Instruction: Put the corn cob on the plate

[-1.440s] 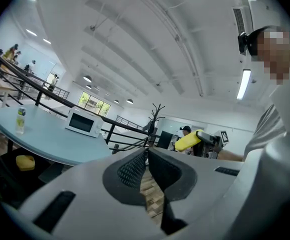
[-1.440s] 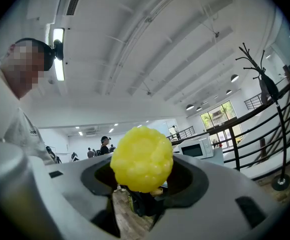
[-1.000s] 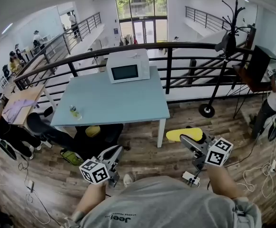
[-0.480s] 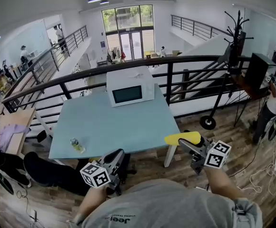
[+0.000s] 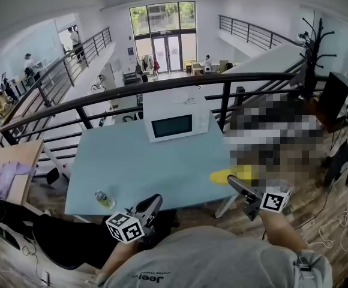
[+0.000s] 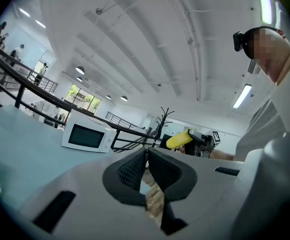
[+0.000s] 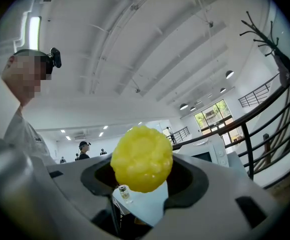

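Clamping the corn cob (image 7: 141, 158) across its yellow girth, the right gripper (image 5: 237, 185) has its jaws wide apart and pressed on both sides. It carries the cob level in the air by the near right corner of the pale blue table (image 5: 132, 167). Most of the cob juts out ahead of the pads, so I judge the main risk to be the smooth, rounded body pivoting or sliding out if the hand jolts, with a fall to the wooden floor (image 5: 318, 221). No plate shows in any view, so a second risk is that the cob gets set on the bare tabletop. The left gripper (image 6: 146, 159) has its jaws closed together on nothing, low at the table's near edge. A careless swing there could knock over the small bottle (image 5: 104, 198) standing near that edge; its contents are too small to tell. The white microwave (image 5: 173, 123) at the far side has its door shut, and nothing can be made out behind its dark window.
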Available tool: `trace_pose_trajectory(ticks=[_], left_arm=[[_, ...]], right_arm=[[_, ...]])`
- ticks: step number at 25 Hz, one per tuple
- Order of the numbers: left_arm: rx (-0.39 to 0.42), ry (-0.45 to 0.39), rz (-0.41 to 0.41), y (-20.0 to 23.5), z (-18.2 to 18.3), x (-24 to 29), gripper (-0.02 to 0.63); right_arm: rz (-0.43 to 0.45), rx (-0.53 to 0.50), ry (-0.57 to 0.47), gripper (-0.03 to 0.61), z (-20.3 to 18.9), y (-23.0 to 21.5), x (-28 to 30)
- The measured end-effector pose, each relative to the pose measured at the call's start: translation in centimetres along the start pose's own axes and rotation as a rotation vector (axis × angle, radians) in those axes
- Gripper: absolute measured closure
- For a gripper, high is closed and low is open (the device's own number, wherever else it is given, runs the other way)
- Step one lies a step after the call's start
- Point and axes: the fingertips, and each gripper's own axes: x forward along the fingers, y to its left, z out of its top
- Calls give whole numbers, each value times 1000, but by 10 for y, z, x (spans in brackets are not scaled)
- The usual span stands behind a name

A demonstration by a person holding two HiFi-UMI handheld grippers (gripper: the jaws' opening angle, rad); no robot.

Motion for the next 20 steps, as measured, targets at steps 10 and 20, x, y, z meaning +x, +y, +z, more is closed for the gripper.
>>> trace_pose_trajectory(ticks=[10, 20], left_arm=[[-9, 29, 75, 28, 1, 87, 581], [-49, -78, 270, 70, 48, 205, 581]], right_arm=[[69, 39, 10, 322, 18, -104, 22], [285, 107, 85, 322, 52, -243, 82]])
